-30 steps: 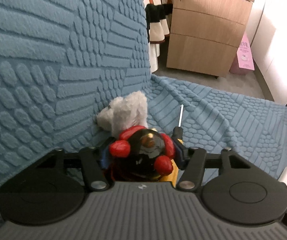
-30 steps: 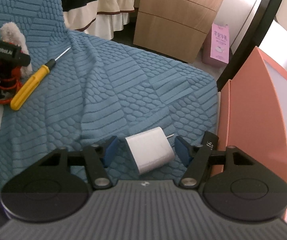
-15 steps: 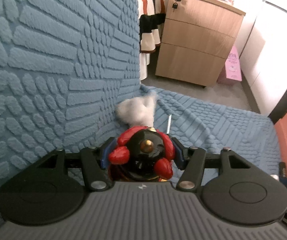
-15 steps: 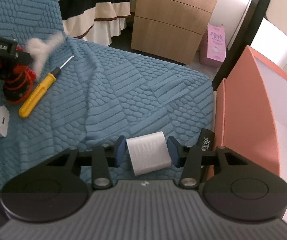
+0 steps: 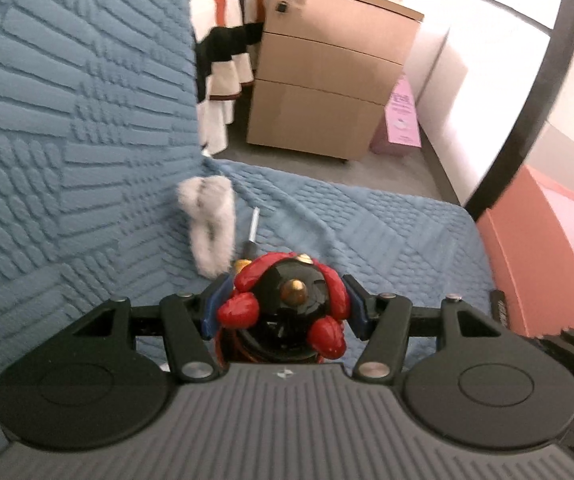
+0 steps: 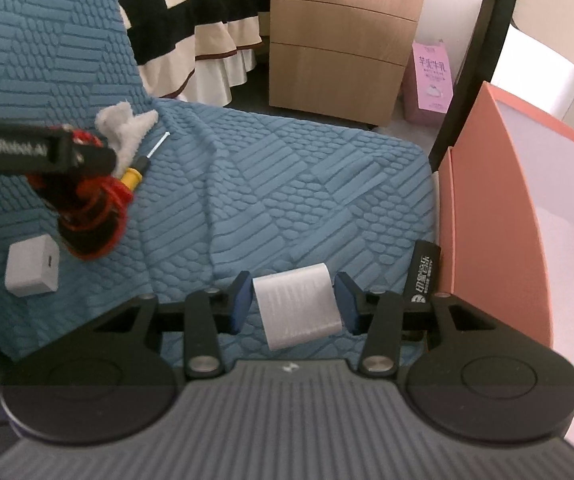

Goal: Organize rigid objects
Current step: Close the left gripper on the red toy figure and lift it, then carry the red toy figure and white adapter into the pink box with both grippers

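Left gripper (image 5: 285,304): pinching a black and red toy (image 5: 287,312) between its blue pads, and the toy looks lifted off the blue sofa cover (image 5: 367,232).
Right gripper (image 6: 291,304): closed on a white charger block (image 6: 297,306), one pad on each flat side, held just above the cover.
Where they belong: my guess is the pink box (image 6: 499,216) at the sofa's right edge, open and close by the right gripper.
Still lying out: a second white charger (image 6: 31,266), a yellow-handled screwdriver (image 6: 135,174), a fluffy white toy (image 6: 125,130) and a small black tag (image 6: 423,276) leaning by the box wall.
Risk, toy: it is rounded and glossy, with lumpy red parts where the pads meet it, so it could twist or squirt out if the hand swings fast.
Risk, fluff: the white toy sits touching or just behind the gripped one, and may get dragged along; I cannot tell whether it is caught.
Risk, charger: smooth faces and a tilted hold, so a bump on the box rim could knock it loose.
Risk, crossing: both hands heading for one box could collide.
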Demonstrator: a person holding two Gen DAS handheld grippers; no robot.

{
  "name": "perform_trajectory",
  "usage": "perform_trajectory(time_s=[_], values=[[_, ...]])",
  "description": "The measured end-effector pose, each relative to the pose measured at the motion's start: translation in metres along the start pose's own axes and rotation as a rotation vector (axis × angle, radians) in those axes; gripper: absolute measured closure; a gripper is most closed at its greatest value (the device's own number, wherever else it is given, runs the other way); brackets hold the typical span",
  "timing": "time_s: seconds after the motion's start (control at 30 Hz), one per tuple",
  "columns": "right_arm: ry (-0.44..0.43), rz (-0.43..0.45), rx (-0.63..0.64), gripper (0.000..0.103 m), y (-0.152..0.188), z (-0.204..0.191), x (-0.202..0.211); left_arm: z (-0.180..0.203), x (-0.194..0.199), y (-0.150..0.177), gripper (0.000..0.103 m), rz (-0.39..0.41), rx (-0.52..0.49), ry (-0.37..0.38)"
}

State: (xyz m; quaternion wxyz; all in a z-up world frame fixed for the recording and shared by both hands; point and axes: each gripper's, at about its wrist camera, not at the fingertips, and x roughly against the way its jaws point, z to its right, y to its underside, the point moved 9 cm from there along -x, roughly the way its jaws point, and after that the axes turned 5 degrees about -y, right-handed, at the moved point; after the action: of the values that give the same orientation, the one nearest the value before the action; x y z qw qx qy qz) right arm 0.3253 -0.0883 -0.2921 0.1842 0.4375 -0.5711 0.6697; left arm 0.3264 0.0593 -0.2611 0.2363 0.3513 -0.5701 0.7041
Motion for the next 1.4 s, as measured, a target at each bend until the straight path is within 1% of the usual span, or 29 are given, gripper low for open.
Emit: perform_trajectory(time_s=[0.07, 0.2, 0.3, 0.43, 0.6, 0.77, 1.03, 1.27, 1.4], values=[[-0.007, 0.004, -0.005, 0.055, 0.0, -0.002, 0.005, 0.007, 0.002, 0.005, 0.039, -0.004, -0.003, 0.018], [-0.011, 0.01, -0.016, 0.055, 0.0, 0.0, 0.016, 0.019, 0.009, 0.015, 0.039, -0.03, 0.029, 0.1], [-0.016, 0.014, -0.028, 0.055, 0.0, 0.003, 0.028, 0.024, 0.018, 0.021, 0.039, -0.035, 0.035, 0.109], [-0.023, 0.028, -0.03, 0.055, -0.002, 0.004, 0.046, 0.03, 0.036, 0.022, 0.039, -0.017, 0.036, 0.116], [-0.033, 0.058, -0.032, 0.055, -0.011, 0.006, 0.076, 0.035, 0.064, 0.02, 0.039, -0.002, 0.076, 0.128], [-0.054, 0.099, -0.038, 0.055, -0.019, 0.008, 0.115, 0.045, 0.096, 0.012, 0.039, 0.02, 0.09, 0.152], [-0.075, 0.13, -0.075, 0.055, -0.021, 0.01, 0.166, 0.057, 0.146, -0.001, 0.039, 0.053, 0.092, 0.167], [-0.063, 0.167, -0.113, 0.055, -0.02, 0.027, 0.196, 0.077, 0.172, -0.004, 0.039, 0.066, 0.086, 0.191], [-0.043, 0.181, -0.147, 0.058, -0.016, 0.043, 0.204, 0.096, 0.177, -0.004, 0.039, 0.067, 0.063, 0.211]])
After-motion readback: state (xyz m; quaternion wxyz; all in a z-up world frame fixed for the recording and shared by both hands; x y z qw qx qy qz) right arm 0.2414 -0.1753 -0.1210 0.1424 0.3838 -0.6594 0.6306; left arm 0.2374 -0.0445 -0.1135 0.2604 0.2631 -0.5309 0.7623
